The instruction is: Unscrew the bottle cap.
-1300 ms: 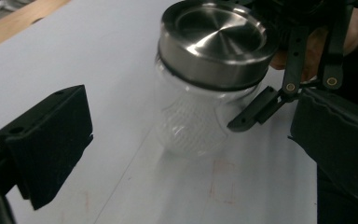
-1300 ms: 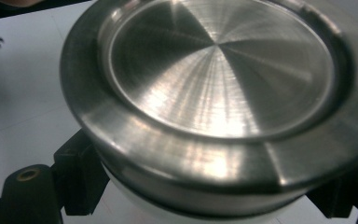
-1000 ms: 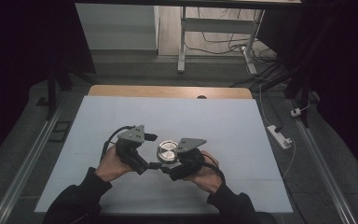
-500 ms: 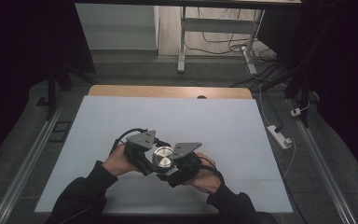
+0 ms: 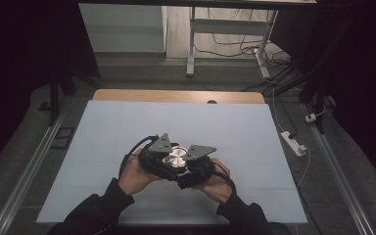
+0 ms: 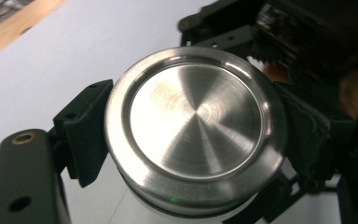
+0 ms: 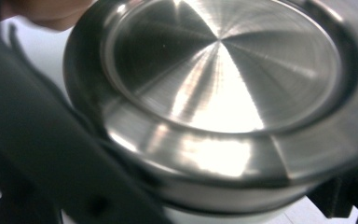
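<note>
A wooden table [image 5: 127, 95] carries a pale sheet [image 5: 254, 147]; a steel-lidded jar [image 5: 178, 157] stands on it.

in the high view the grippers and hands cover the jar [image 5: 178, 157] below its lid [image 5: 178, 155]. the right gripper view blurs the lid [image 7: 223, 88] and cuts it at the top and right edges. the left gripper view cuts off the jar's white body [image 6: 135, 212] at the bottom.
</note>
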{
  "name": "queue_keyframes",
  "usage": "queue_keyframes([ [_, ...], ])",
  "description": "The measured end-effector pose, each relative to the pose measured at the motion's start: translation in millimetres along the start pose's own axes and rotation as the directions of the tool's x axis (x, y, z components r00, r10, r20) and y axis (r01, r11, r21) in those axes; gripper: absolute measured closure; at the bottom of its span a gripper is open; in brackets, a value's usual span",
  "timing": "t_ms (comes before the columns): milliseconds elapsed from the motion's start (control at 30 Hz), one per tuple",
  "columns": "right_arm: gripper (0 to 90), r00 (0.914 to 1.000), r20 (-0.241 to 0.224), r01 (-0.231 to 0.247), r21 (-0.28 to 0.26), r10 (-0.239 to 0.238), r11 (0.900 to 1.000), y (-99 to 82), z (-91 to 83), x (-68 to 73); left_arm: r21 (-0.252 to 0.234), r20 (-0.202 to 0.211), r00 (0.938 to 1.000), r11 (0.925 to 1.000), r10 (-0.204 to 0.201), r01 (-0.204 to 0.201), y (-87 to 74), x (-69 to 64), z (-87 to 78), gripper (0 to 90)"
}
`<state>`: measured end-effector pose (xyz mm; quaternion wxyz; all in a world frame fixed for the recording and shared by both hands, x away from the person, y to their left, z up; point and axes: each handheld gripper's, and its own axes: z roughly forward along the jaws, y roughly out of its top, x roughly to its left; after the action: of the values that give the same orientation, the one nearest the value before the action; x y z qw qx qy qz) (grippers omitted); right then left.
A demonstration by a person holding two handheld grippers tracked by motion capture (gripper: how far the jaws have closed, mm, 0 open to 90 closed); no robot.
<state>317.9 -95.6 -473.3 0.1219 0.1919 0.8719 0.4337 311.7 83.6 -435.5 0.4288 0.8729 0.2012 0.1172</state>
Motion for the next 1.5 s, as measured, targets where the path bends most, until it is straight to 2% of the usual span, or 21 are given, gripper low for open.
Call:
queue_keyframes([
  [100,15.3,0.9998,0.017,-0.008,-0.004,0.008,1.0,0.0,-0.9,-0.3,-0.005,-0.01,0.9998,0.9999,-0.016,0.016,2.5,-0.9,2.0,18.4],
  [167,15.3,0.9997,0.021,-0.012,-0.011,0.012,0.9999,-0.1,-2.0,-0.6,-0.034,0.043,0.9987,0.9991,-0.026,0.028,2.6,3.7,0.0,13.1],
  [233,15.2,0.9998,0.018,-0.008,-0.015,0.009,0.9998,-0.4,-2.6,-1.2,-0.053,0.066,0.9972,0.9978,-0.036,0.039,2.8,8.1,-4.9,6.3],
  [333,15.3,1.0,-0.008,-0.004,-0.012,0.004,0.9999,-0.8,-2.9,-1.7,-0.058,0.109,0.994,0.9982,-0.007,0.014,1.1,17.6,-16.6,3.1],
  [400,15.2,0.9984,-0.057,0.006,-0.009,-0.006,0.9999,-1.1,-2.4,-1.2,-0.052,0.178,0.9829,0.998,0.046,-0.038,-2.4,24.1,-23.2,3.9],
  [567,15.3,0.9911,-0.126,0.041,-0.008,-0.041,0.9991,-0.3,-0.4,3.7,-0.021,0.255,0.9522,0.9855,0.168,-0.168,-9.5,25.6,-25.3,4.9],
  [633,15.2,0.9865,-0.155,0.053,-0.005,-0.053,0.9986,0.3,1.0,7.6,-0.018,0.287,0.9383,0.9803,0.193,-0.197,-9.8,24.2,-22.6,5.7],
  [700,15.2,0.9816,-0.179,0.068,-0.002,-0.067,0.9977,0.7,1.7,10.7,-0.024,0.301,0.9293,0.9758,0.214,-0.217,-9.9,22.1,-20.3,7.7],
  [767,15.3,0.9779,-0.191,0.085,-0.001,-0.084,0.9964,1.1,1.8,13.6,-0.036,0.341,0.9119,0.9727,0.228,-0.229,-10.4,21.1,-18.7,13.3],
  [800,15.2,0.9756,-0.198,0.096,-0.004,-0.095,0.9954,1.4,1.7,14.1,-0.041,0.344,0.9097,0.9718,0.232,-0.232,-10.8,20.5,-18.1,16.5],
  [867,15.2,0.9735,-0.205,0.103,-0.007,-0.102,0.9947,2.1,1.1,15.6,-0.049,0.346,0.9116,0.9746,0.222,-0.218,-11.6,21.3,-17.8,19.0],
  [900,15.3,0.9766,-0.192,0.097,-0.007,-0.097,0.9953,2.8,0.4,15.6,-0.054,0.333,0.9175,0.9759,0.217,-0.211,-11.9,21.2,-18.2,19.7],
  [1000,15.3,0.9831,-0.164,0.081,-0.011,-0.081,0.9967,3.4,-0.3,13.5,-0.053,0.273,0.9475,0.986,0.167,-0.158,-10.4,19.2,-17.0,19.9],
  [1100,15.3,0.9964,-0.076,0.037,-0.008,-0.037,0.9993,2.7,-1.0,8.8,-0.046,0.175,0.9795,0.9945,0.101,-0.094,-7.3,13.4,-12.1,19.9],
  [1167,15.3,0.9984,-0.046,0.031,-0.008,-0.031,0.9995,2.3,-1.0,7.7,-0.049,0.096,0.9936,0.9973,0.06,-0.055,-5.3,7.8,-7.7,19.9],
  [1233,15.3,0.9997,0.01,0.024,-0.005,-0.024,0.9997,1.4,-1.3,6.1,-0.076,0.036,0.9992,0.997,0.015,-0.012,-5.4,2.7,-2.5,19.8],
  [1300,15.2,0.9987,0.05,0.003,-0.004,-0.003,1.0,0.8,-1.5,4.8,-0.106,0.014,0.9996,0.994,-0.025,0.027,-5.9,0.7,1.8,18.3],
  [1333,15.3,0.998,0.063,-0.002,-0.003,0.002,1.0,0.5,-1.5,4.4,-0.107,0.029,0.9992,0.9937,-0.029,0.032,-5.7,2.0,2.9,18.3],
  [1367,15.2,0.9981,0.062,-0.006,-0.01,0.007,0.9999,0.1,-1.9,3.8,-0.097,0.058,0.9982,0.995,-0.019,0.024,-5.2,4.9,2.4,8.7],
  [1400,15.2,0.9981,0.062,-0.006,-0.01,0.007,0.9999,0.1,-1.9,3.8,-0.103,0.08,0.9964,0.994,-0.029,0.037,-5.0,6.4,2.0,8.7],
  [1500,15.3,0.9989,0.046,0.002,-0.022,-0.001,0.9998,1.0,-4.1,2.3,-0.088,0.093,0.9956,0.996,-0.003,0.011,-4.1,13.2,-7.1,2.5],
])
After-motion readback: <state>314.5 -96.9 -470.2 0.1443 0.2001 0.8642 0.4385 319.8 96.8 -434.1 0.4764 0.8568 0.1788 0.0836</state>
